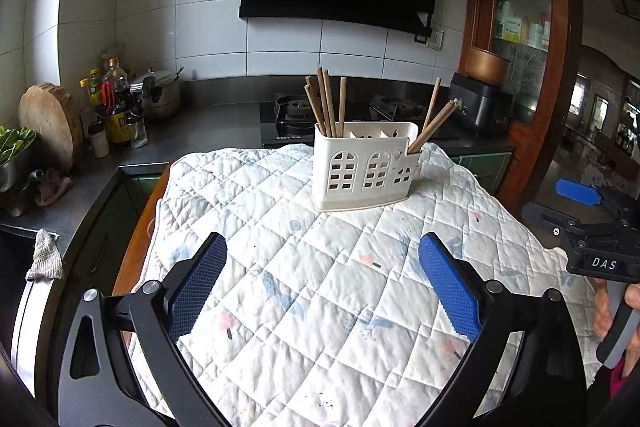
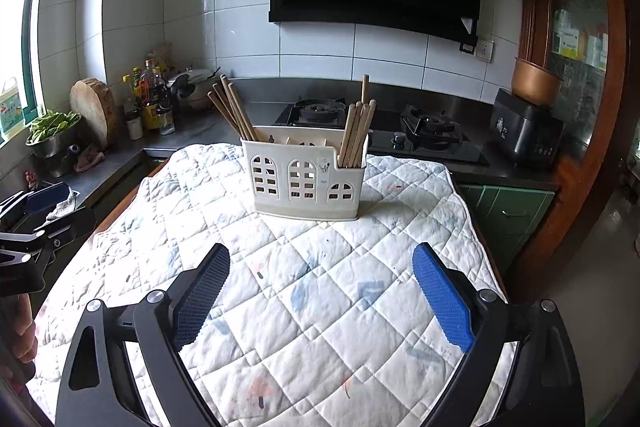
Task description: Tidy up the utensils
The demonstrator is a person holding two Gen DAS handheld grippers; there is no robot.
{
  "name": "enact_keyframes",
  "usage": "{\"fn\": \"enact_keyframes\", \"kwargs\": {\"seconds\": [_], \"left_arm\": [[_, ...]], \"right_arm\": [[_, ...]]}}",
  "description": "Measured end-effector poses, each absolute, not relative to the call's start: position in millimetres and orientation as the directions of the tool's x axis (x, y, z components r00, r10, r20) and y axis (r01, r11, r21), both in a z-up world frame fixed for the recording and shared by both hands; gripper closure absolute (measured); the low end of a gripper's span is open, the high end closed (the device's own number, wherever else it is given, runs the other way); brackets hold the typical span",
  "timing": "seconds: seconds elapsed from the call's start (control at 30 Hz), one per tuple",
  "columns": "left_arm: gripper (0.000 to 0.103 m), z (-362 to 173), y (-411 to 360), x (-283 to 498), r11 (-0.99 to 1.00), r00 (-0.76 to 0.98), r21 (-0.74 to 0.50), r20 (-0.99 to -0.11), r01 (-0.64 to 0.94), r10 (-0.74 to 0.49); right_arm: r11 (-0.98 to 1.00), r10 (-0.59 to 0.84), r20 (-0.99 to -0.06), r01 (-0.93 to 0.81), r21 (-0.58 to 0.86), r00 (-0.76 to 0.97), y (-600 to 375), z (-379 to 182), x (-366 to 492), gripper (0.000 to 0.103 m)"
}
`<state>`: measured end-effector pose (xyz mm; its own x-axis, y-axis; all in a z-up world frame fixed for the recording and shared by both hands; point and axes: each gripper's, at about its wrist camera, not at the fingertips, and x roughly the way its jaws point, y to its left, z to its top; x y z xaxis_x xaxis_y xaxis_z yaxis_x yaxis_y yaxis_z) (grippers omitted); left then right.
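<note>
In a tiled kitchen, on a quilted cloth (image 2: 320,287) spread over the table, the white utensil holder (image 2: 306,179) stands upright with wooden chopsticks (image 2: 236,115) bunched in both its end compartments. Nearer than the holder, my left gripper (image 1: 322,287) and right gripper (image 2: 320,291) hover above the cloth, jaws spread wide, grasping nothing.

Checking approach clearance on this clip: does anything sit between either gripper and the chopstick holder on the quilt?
Nothing visible does. Only bare quilted cloth lies between the open left gripper, the open right gripper and the white holder.
</note>
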<state>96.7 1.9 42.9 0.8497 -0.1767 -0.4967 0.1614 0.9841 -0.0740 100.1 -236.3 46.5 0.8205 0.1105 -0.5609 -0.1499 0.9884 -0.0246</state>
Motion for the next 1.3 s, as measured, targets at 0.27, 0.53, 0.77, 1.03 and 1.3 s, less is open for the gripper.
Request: {"fn": "enact_keyframes", "kwargs": {"seconds": [0.27, 0.53, 0.77, 1.03, 1.3], "left_arm": [[0.006, 33, 5, 72, 0.987, 0.844, -0.076, -0.513, 0.14, -0.159], [0.006, 19, 4, 57, 0.986, 0.826, -0.081, -0.54, 0.144, -0.165], [0.006, 18, 2, 38, 0.99, 0.827, -0.033, -0.545, 0.14, -0.135], [0.006, 16, 10, 13, 0.99, 0.822, -0.044, -0.553, 0.133, -0.135], [0.006, 16, 13, 7, 0.991, 0.818, -0.06, -0.56, 0.123, -0.136]], "right_arm": [[0.991, 0.111, -0.575, -0.137, -0.001, 0.811, -230, 24, 74, 0.01], [0.993, 0.114, -0.597, -0.113, 0.04, 0.794, -230, 9, 57, 0.01], [0.996, 0.084, -0.593, -0.084, 0.027, 0.801, -230, 10, 35, 0.009], [0.996, 0.083, -0.576, -0.077, 0.035, 0.813, -231, 14, 8, 0.009], [0.995, 0.093, -0.573, -0.092, 0.031, 0.815, -227, 15, -2, 0.008]]}}
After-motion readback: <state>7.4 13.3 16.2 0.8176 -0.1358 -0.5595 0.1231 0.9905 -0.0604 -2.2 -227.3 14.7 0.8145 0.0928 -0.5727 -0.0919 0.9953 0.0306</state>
